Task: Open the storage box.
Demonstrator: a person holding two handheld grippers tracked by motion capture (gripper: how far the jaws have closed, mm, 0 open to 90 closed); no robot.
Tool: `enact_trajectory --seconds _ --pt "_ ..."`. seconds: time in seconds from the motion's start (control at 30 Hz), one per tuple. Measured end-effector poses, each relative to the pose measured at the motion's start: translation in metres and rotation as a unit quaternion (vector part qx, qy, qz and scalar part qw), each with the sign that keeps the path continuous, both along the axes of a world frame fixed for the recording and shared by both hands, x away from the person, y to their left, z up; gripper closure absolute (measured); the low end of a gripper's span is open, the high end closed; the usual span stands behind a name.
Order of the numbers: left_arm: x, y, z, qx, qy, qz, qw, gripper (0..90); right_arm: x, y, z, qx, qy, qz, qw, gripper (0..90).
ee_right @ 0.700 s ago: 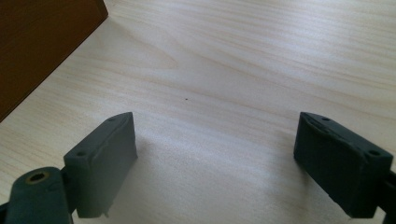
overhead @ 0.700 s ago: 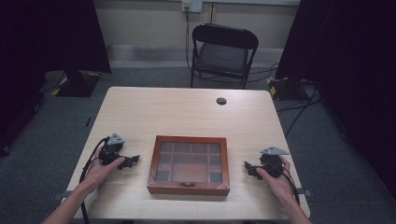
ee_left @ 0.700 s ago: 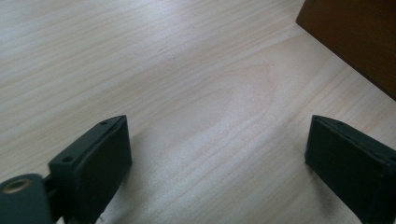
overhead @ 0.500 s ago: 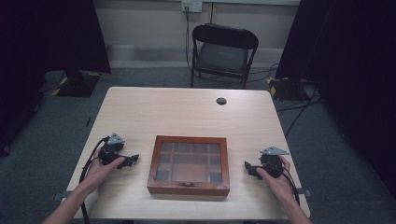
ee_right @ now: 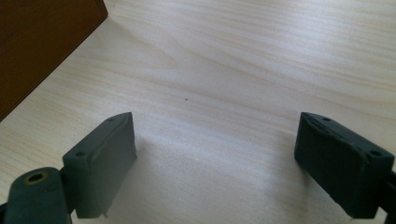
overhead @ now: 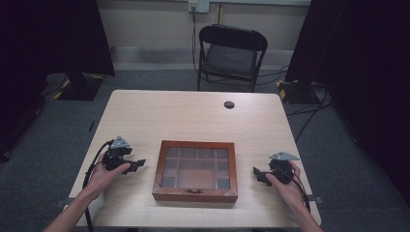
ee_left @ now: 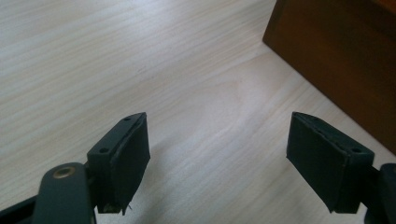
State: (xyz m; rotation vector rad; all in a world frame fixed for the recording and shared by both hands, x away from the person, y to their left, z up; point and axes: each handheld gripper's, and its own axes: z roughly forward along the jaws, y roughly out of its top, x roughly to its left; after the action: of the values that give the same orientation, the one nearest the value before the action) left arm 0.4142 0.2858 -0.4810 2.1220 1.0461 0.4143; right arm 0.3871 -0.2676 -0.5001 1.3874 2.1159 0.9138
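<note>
The wooden box [overhead: 195, 170] sits shut at the near middle of the table [overhead: 193, 116], between my two hands, its glass-paned lid showing a grid of compartments and a small brass latch [overhead: 195, 191] on the front edge at six o'clock. My left gripper [overhead: 138, 163] rests on the tabletop at the box's nine o'clock, near it but not touching, jaws spread wide with nothing between them; in the left gripper view the box's dark side wall [ee_left: 336, 60] stands off toward two o'clock. My right gripper [overhead: 256, 171] lies at the box's three o'clock, likewise released and empty, and in the right gripper view the box corner [ee_right: 42, 42] shows at ten o'clock. I judge the box stiff and fairly heavy for its size, with smooth varnished sides that could slip under my pads, and a glass top I should not press on. The wooden frame is the safe hold: one gripper steadying a side wall, the other working the latch or lifting the lid's front rim.
</note>
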Motion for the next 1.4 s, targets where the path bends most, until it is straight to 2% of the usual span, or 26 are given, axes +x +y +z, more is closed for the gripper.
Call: enact_trajectory --seconds 0.03,0.1,0.2,0.27,0.3,0.5,0.53,0.6,0.73,0.87,0.9,1.0,1.2,1.3,1.33,1.4 --pt "-0.001 -0.001 0.001 -0.005 -0.002 0.002 1.0 20.9 0.0 0.0 0.0 0.0 0.0 0.001 1.0 12.3" --pt "-0.001 -0.002 0.003 0.006 -0.008 -0.002 0.9999 21.1 0.0 0.0 0.0 0.0 0.0 0.001 1.0 12.2" --pt "-0.002 -0.003 0.005 0.0 -0.005 -0.009 1.0 21.1 0.0 0.0 0.0 0.0 0.0 0.001 1.0 12.2" --pt "-0.003 -0.004 0.008 0.004 -0.012 -0.009 0.9999 21.4 0.0 0.0 0.0 0.0 0.0 0.001 1.0 12.2" --pt "-0.004 -0.005 0.011 -0.007 -0.012 -0.007 0.9999 21.6 0.0 0.0 0.0 0.0 0.0 0.001 1.0 12.2" --pt "-0.008 -0.011 0.02 -0.011 -0.017 -0.022 0.9996 23.0 0.0 0.0 0.0 0.0 0.0 0.001 1.0 12.2" --pt "-0.011 -0.016 0.023 -0.022 -0.02 -0.024 0.9993 23.0 0.0 0.0 0.0 0.0 0.0 0.001 1.0 12.2" --pt "-0.012 -0.019 0.027 -0.025 -0.023 -0.033 0.9989 23.4 0.0 0.0 0.0 0.0 0.0 0.001 1.0 12.2" --pt "-0.016 -0.025 0.032 -0.033 -0.022 -0.043 0.9983 24.9 0.0 0.0 0.0 0.0 0.0 0.0 1.0 12.2" --pt "-0.019 -0.031 0.037 -0.053 -0.014 -0.05 0.9973 26.9 0.0 0.0 0.0 0.0 0.0 0.0 1.0 12.2" --pt "-0.019 -0.032 0.038 -0.049 -0.018 -0.053 0.9973 27.8 0.0 0.0 0.0 0.0 0.0 0.0 1.0 12.2" --pt "-0.022 -0.035 0.041 -0.07 -0.014 -0.061 0.9956 29.6 0.0 0.0 0.0 0.0 0.0 0.0 1.0 12.2" --pt "-0.028 -0.046 0.047 -0.081 -0.013 -0.088 0.9928 32.8 0.0 0.0 0.0 0.0 0.0 0.0 1.0 12.2" --pt "-0.031 -0.052 0.049 -0.088 -0.007 -0.104 0.9907 34.5 0.0 0.0 0.0 0.0 0.0 0.0 1.0 12.2" --pt "-0.033 -0.057 0.05 -0.092 -0.008 -0.116 0.989 35.3 0.0 0.0 0.0 0.0 0.0 0.0 1.0 12.2" --pt "-0.035 -0.06 0.051 -0.094 -0.003 -0.122 0.9881 36.0 0.0 0.0 0.0 0.0 0.0 0.0 1.0 12.2"
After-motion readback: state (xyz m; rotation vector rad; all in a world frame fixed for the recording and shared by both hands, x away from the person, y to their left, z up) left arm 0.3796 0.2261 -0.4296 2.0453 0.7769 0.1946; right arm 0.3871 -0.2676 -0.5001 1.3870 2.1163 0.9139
